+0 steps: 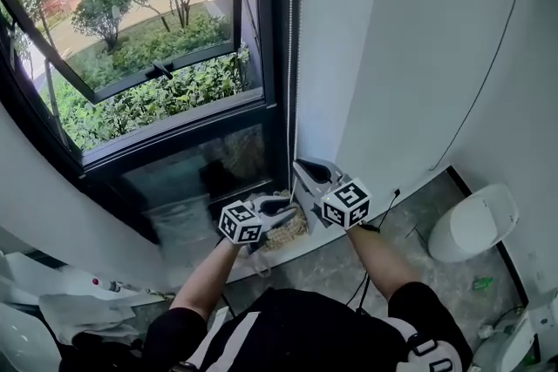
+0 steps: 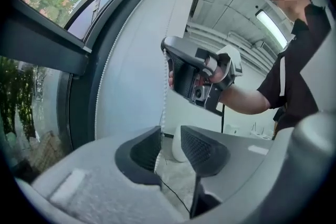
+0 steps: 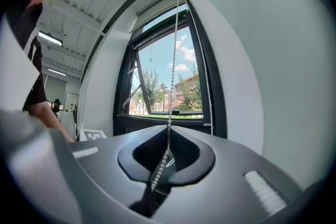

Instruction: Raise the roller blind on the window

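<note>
White bead chain [image 3: 172, 60]: pinched shut in right tool [image 3: 167, 152], mid-pull.
Left tool [image 2: 170, 145]: jaws apart, chain between, unpressed.
Next: left likely grips higher up.

A white rounded plastic bin [image 1: 475, 222] stood on the grey concrete floor [image 1: 410, 231] beside a plain white wall [image 1: 418, 30] crossed by a thin black cable [image 1: 488, 83], while green leafy shrubs [image 1: 139, 100] grew outside.

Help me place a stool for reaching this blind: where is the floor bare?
Bare grey floor lies between the right gripper and the white bin. Crowded: white clutter at lower left, and around the bead chain, where the left gripper also sits.
</note>
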Tool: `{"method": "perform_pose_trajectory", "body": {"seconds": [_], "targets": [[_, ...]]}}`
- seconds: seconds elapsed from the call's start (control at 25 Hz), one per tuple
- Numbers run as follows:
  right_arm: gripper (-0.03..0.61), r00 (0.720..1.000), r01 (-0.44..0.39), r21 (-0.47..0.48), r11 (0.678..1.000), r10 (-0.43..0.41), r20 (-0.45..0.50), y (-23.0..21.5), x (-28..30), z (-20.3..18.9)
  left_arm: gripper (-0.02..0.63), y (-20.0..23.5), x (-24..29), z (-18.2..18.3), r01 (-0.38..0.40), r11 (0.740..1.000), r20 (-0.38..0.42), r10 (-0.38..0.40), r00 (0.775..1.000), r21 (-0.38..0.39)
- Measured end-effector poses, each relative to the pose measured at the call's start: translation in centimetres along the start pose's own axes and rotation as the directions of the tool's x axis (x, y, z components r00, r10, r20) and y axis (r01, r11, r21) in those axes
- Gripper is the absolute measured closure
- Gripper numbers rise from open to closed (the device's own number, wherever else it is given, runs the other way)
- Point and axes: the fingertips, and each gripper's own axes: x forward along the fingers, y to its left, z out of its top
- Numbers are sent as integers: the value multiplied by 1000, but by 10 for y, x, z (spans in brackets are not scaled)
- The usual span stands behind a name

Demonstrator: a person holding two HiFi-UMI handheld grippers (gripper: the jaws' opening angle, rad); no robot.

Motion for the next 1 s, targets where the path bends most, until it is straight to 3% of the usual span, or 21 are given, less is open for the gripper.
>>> {"method": "perform_pose_trajectory", "body": {"seconds": [0.16, 0.28, 0.4, 0.52, 0.68, 0.88, 1.0], "targets": [[563, 1000, -19, 1, 1000, 19, -14, 4, -3, 4, 478, 17, -32, 50, -29, 999, 150, 32, 988, -22], [563, 1000, -31, 25, 999, 31, 1, 9, -5, 5, 477, 20, -53, 120, -27, 1000, 312, 24, 950, 7], [563, 999, -44, 34, 998, 44, 11, 15, -5, 7, 477, 1, -59, 192, -3, 996, 418, -35, 908, 88], [563, 999, -49, 26, 998, 48, 9, 18, -4, 7, 477, -22, -52, 243, 29, 985, 446, -103, 889, 170], [563, 999, -48, 21, 999, 48, 1, 19, -6, 6, 477, -32, -41, 282, 63, 968, 420, -164, 893, 243], [563, 999, -47, 14, 999, 47, -9, 21, -10, 5, 478, -39, -49, 309, 73, 965, 477, -189, 858, 252], [563, 999, -44, 5, 999, 44, -10, 19, -12, 6, 479, -48, -46, 313, 95, 958, 461, -216, 860, 272]]}}
